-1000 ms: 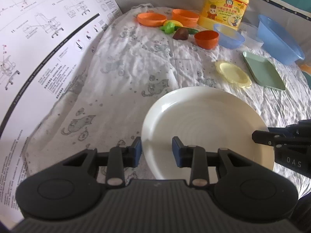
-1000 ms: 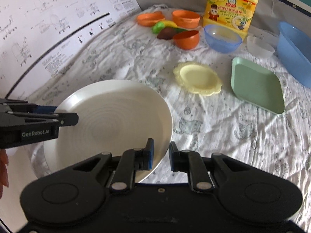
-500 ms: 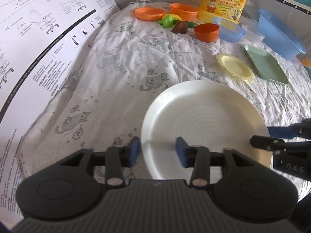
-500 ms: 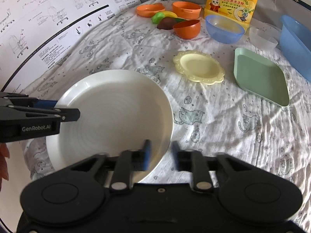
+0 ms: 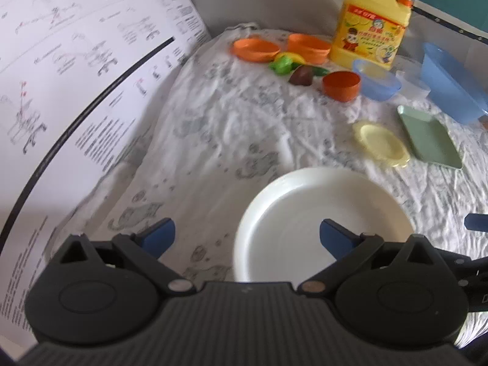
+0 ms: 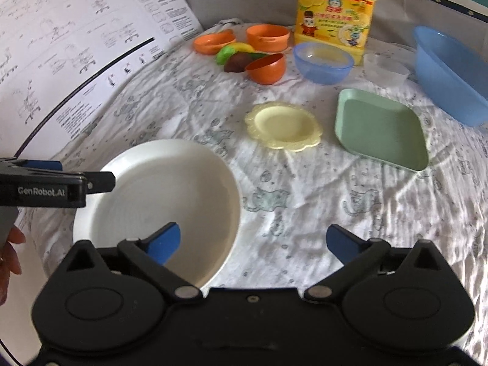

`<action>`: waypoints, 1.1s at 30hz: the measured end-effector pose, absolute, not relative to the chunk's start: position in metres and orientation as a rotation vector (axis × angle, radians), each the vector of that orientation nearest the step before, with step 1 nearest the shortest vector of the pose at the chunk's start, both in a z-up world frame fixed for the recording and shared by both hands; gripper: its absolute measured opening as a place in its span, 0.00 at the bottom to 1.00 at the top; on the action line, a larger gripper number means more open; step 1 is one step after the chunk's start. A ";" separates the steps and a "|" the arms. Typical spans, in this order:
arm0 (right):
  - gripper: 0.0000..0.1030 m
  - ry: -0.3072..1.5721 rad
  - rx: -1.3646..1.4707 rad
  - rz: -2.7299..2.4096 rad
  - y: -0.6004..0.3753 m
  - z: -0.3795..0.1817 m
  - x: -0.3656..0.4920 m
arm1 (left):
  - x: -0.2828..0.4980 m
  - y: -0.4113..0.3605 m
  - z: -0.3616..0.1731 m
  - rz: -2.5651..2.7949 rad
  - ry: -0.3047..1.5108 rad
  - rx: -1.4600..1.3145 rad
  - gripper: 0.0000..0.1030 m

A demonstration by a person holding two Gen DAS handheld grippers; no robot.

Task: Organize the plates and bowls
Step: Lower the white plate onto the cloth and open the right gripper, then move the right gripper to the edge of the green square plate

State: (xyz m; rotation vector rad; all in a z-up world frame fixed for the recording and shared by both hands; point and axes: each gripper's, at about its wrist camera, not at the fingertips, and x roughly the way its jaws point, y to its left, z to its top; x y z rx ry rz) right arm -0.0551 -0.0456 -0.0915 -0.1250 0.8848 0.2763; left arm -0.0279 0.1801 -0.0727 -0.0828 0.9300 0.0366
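Note:
A large white plate [image 5: 323,213] [image 6: 164,183] lies flat on the cat-print cloth. My left gripper [image 5: 245,235] straddles the plate's left rim. Its jaws are opening, one pad over the cloth and one over the plate's inside, neither pressing on it. My right gripper [image 6: 253,239] straddles the plate's right rim in the same way, jaws opening and clear of the plate. Further back lie a small yellow scalloped plate [image 6: 283,125] and a green square plate [image 6: 381,128]. Behind them are a blue bowl [image 6: 323,62], orange bowls [image 6: 267,68] and a clear bowl [image 6: 385,70].
A yellow detergent bottle [image 6: 335,9] stands at the back, with toy food [image 6: 235,58] beside the orange bowls. A big blue basin [image 6: 451,70] sits at the far right. A printed instruction sheet [image 6: 61,61] rises along the left. A person's hand [image 6: 9,259] shows at the left edge.
Both grippers' jaws have spread wide, from nearly closed around the plate's rim to fully apart. The white plate now rests on the cloth, released.

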 end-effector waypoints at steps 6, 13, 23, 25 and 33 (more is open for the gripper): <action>1.00 0.862 -0.067 0.216 -0.074 -0.086 -0.047 | -0.012 0.151 -0.059 -0.019 0.886 -0.040 1.00; 1.00 0.858 0.020 0.118 -0.121 -0.087 -0.037 | 0.014 0.110 -0.051 -0.097 0.854 -0.012 1.00; 1.00 0.841 0.120 -0.015 -0.191 -0.091 -0.014 | 0.057 0.052 -0.051 -0.189 0.847 0.057 1.00; 1.00 0.826 0.136 -0.037 -0.207 -0.088 -0.005 | 0.068 0.039 -0.050 -0.206 0.847 0.068 1.00; 1.00 0.792 0.230 -0.092 -0.251 -0.087 0.045 | 0.120 -0.016 -0.057 -0.277 0.865 0.103 1.00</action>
